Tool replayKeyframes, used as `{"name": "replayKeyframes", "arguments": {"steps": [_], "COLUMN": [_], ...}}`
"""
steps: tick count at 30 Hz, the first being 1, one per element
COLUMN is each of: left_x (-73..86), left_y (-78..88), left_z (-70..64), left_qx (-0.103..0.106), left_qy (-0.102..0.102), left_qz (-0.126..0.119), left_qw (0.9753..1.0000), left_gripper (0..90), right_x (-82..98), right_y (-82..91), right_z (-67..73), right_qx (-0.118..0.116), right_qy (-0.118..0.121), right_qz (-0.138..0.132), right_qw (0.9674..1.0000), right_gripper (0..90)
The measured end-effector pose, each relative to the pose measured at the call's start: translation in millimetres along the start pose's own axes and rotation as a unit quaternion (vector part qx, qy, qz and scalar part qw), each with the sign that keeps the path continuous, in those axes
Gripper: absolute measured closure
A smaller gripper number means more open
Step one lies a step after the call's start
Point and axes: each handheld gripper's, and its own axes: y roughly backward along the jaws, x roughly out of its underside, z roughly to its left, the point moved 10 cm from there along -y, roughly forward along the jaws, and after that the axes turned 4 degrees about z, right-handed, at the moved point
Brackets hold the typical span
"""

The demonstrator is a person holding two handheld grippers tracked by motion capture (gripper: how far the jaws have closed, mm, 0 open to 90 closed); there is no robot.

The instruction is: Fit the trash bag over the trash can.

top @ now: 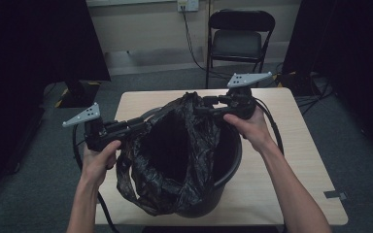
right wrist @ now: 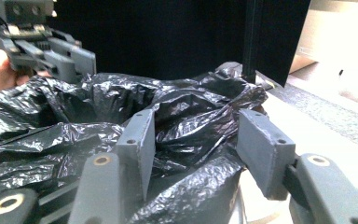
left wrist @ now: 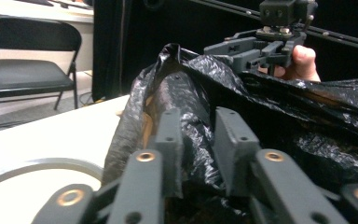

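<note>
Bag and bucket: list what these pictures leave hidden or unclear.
- Bucket inside: high view, hidden by the bag, whose mouth is too dark to read.
- Bucket in both gripper views: covered by bag folds.
- Left gripper: bag between its pads; whether they press is unclear.
- Right gripper: jaws stand apart around a fold; contact unclear.
- Chair: high view, top cut by the edge.

My left gripper (left wrist: 198, 140) has a fold of the black bag (left wrist: 186, 93) between its jaws. At two o'clock my other hand (left wrist: 303, 63) holds the right gripper (left wrist: 256, 49) at the bag's rim. A folding chair (left wrist: 25, 70) stands at ten o'clock beyond the table (left wrist: 56, 140).
</note>
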Motion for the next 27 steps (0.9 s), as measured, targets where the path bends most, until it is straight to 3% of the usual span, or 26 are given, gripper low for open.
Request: {"name": "replayKeyframes", "arguments": {"steps": [1, 2, 7, 9, 17, 23, 27], "left_x": [-2.5, -5.0, -1.1, 1.7, 4.0, 4.6, 5.3], "left_y": [-0.8, -3.3, -25.8, -28.6, -23.9, -23.2, -22.1], "left_z": [1.4, 2.4, 8.3, 6.6, 3.1, 1.4, 0.2], "left_qx": [0.000, 0.001, -0.005, 0.004, 0.003, 0.000, -0.005], "left_qy": [0.002, 0.004, 0.009, 0.009, 0.013, 0.009, 0.009], "left_qz": [-0.006, -0.012, 0.008, 0.008, -0.003, -0.005, -0.009], "left_qw": [1.0000, 0.9999, 0.9999, 0.9999, 0.9999, 0.9999, 0.9999], "left_gripper": [65.4, 64.8, 60.6, 62.2, 62.6, 62.9, 62.7], "right_x": [-0.5, -1.0, -0.9, -0.4, -0.2, 22.0, 42.3], "right_y": [-0.8, -1.1, -3.7, -2.9, 30.3, 66.3, 72.7], "right_z": [-0.8, -0.9, -3.0, -4.8, -10.3, -22.0, -23.2], "right_qx": [0.002, 0.003, 0.006, 0.015, 0.042, 0.068, 0.069], "right_qy": [0.005, 0.008, 0.018, 0.020, 0.005, -0.019, -0.033], "right_qz": [0.002, 0.001, 0.002, -0.001, -0.062, -0.094, -0.097], "right_qw": [1.0000, 1.0000, 0.9998, 0.9997, 0.9972, 0.9930, 0.9924], "right_gripper": [57.1, 59.5, 81.7, 88.4, 90.0, 90.0, 90.0]}}
